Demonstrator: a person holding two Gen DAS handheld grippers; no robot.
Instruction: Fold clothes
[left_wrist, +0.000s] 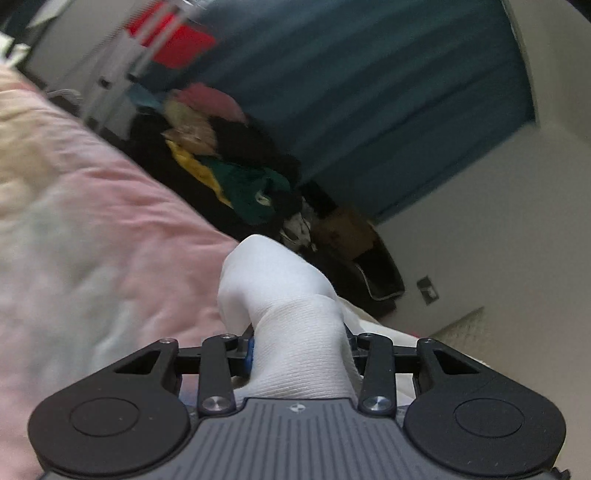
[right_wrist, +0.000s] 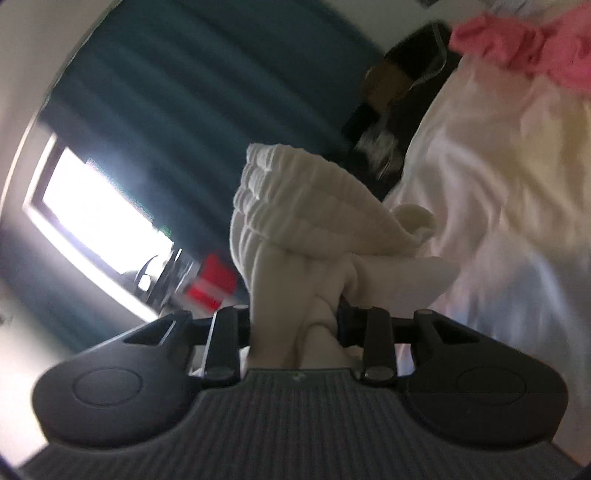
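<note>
A white ribbed garment (left_wrist: 291, 325) is bunched between the fingers of my left gripper (left_wrist: 299, 350), which is shut on it and holds it above the pink and white bedspread (left_wrist: 92, 240). In the right wrist view, my right gripper (right_wrist: 295, 325) is shut on a cream-white ribbed part of the garment (right_wrist: 295, 221), lifted beside the bed (right_wrist: 498, 203). The fabric hides the fingertips of both grippers. Both views are tilted and blurred.
A pile of dark, yellow, green and pink clothes (left_wrist: 221, 158) lies beside the bed. Teal curtains (left_wrist: 369, 92) hang behind. A cardboard box (left_wrist: 343, 232) sits on the floor. A red object (right_wrist: 210, 288) and a bright window (right_wrist: 99, 218) are at the left. Pink cloth (right_wrist: 517, 44) lies on the bed.
</note>
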